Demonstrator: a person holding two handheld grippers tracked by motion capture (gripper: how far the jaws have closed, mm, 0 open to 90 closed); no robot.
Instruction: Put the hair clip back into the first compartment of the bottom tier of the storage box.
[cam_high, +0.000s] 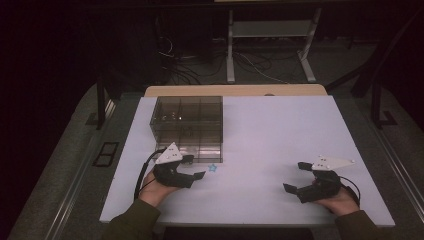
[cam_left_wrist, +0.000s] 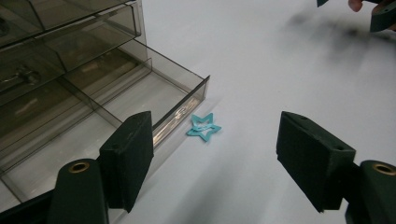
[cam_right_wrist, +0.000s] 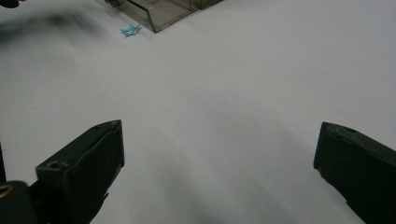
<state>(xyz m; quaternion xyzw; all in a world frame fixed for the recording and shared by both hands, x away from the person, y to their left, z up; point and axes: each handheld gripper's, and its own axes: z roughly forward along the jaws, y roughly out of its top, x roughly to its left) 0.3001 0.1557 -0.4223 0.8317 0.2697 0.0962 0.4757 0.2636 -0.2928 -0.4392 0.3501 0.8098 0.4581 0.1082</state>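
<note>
Hovering with jaws spread wide, the left gripper (cam_left_wrist: 215, 158) lines up on the blue star clip (cam_left_wrist: 204, 127) at frame centre, just beside the open drawer (cam_left_wrist: 140, 93), while the right gripper (cam_high: 301, 178), likewise open and empty, waits lower right.

White table (cam_high: 280, 130). Smoky clear drawer box (cam_high: 187, 127) at left-centre, bottom drawer pulled out. Small blue star (cam_high: 213, 168) just in front of it. Left gripper (cam_high: 195, 167) beside star, jaws apart. Right gripper (cam_high: 296, 176) well apart, jaws spread.
</note>
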